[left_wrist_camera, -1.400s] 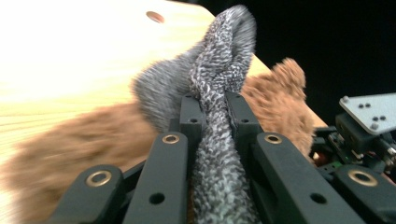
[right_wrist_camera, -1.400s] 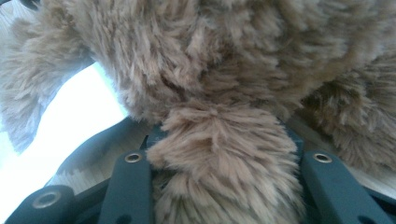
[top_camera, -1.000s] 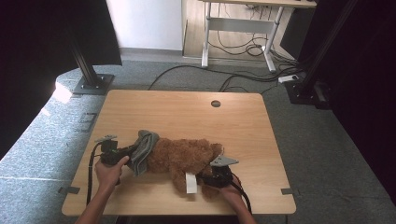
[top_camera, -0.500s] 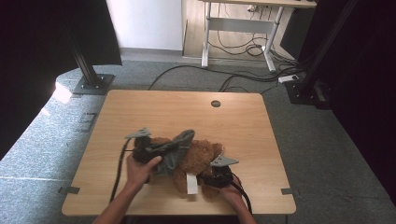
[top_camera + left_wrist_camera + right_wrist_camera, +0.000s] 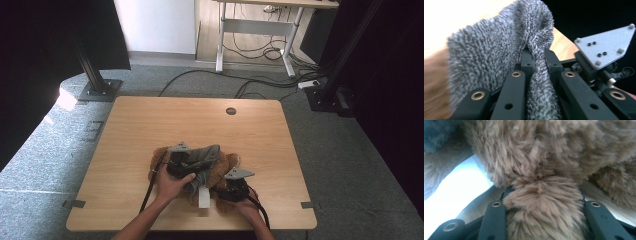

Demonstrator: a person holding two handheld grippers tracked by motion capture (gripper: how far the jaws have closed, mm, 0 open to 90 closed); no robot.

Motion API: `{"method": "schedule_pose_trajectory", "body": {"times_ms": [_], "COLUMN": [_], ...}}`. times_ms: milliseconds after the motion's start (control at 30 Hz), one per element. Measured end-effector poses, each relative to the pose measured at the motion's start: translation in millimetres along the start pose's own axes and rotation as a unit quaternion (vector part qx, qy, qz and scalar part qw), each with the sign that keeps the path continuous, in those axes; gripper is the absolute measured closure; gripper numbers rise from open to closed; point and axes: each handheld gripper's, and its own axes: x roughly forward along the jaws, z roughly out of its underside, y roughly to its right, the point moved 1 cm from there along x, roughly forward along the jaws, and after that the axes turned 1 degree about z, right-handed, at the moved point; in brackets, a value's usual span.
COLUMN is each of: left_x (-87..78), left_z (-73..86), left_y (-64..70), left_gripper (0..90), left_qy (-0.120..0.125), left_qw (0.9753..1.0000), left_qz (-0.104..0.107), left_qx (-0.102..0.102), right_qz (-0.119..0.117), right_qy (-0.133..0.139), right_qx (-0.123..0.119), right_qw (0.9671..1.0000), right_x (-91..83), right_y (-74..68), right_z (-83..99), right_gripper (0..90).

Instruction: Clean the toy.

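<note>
A brown plush toy (image 5: 225,167) lies near the front of the wooden table (image 5: 150,125), partly under a grey fuzzy cloth (image 5: 205,156). My left gripper (image 5: 181,161) sits over the toy's left half, shut on a fold of the grey cloth (image 5: 499,57), which bunches between the jaws. The other gripper's grey plate (image 5: 607,45) shows to the right of it in the left gripper view. My right gripper (image 5: 234,186) is at the toy's front right, shut on a limb of brown fur (image 5: 544,205) that fills the gap between its jaws. A white tag (image 5: 203,197) hangs at the toy's front.
A round cable hole (image 5: 231,111) is at the table's back edge. Black cables trail from both grippers toward the front edge. Stand bases (image 5: 97,90) and floor cables (image 5: 260,85) lie beyond the table. Bare wood spreads over the back and sides.
My left gripper has carried the grey cloth rightward, from the toy's left end to over its middle. The right gripper has stayed in place on the toy.
</note>
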Motion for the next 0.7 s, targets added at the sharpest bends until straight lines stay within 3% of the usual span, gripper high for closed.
{"method": "schedule_pose_trajectory", "body": {"times_ms": [67, 233, 400, 533, 633, 700], "left_x": [-12.5, -45.1, -74.6, -83.8, -83.8, -83.5], "left_z": [0.6, 1.7, 2.3, 8.4, 19.7, 24.8], "left_y": [-7.4, -36.6, -59.4, -73.3, -79.8, -79.4], "left_gripper": [80.0, 79.8, 79.8, 79.5, 79.5, 79.7], "left_qy": [0.007, 0.031, 0.067, 0.066, 0.075, 0.078], "left_qw": [0.9997, 0.9975, 0.9925, 0.9905, 0.9892, 0.9893], "left_qz": [-0.025, -0.057, -0.083, -0.090, -0.071, -0.066], "left_qx": [0.003, -0.028, -0.061, -0.079, -0.104, -0.104], "right_qz": [-0.002, -0.003, -0.002, -0.006, -0.003, -0.006], "right_qy": [0.001, 0.003, 0.001, 0.000, 0.003, 0.010], "right_qx": [0.001, 0.001, 0.000, 0.002, -0.003, -0.010], "right_qw": [1.0000, 1.0000, 1.0000, 1.0000, 1.0000, 0.9999], "right_x": [-0.1, -0.6, -1.3, -1.5, -2.9, -6.2], "right_y": [0.6, 0.7, 0.4, 1.6, 0.8, 0.3], "right_z": [0.1, 0.3, 0.3, 0.2, -0.2, -1.4], "right_gripper": [56.1, 56.2, 56.2, 56.0, 51.9, 45.6]}}
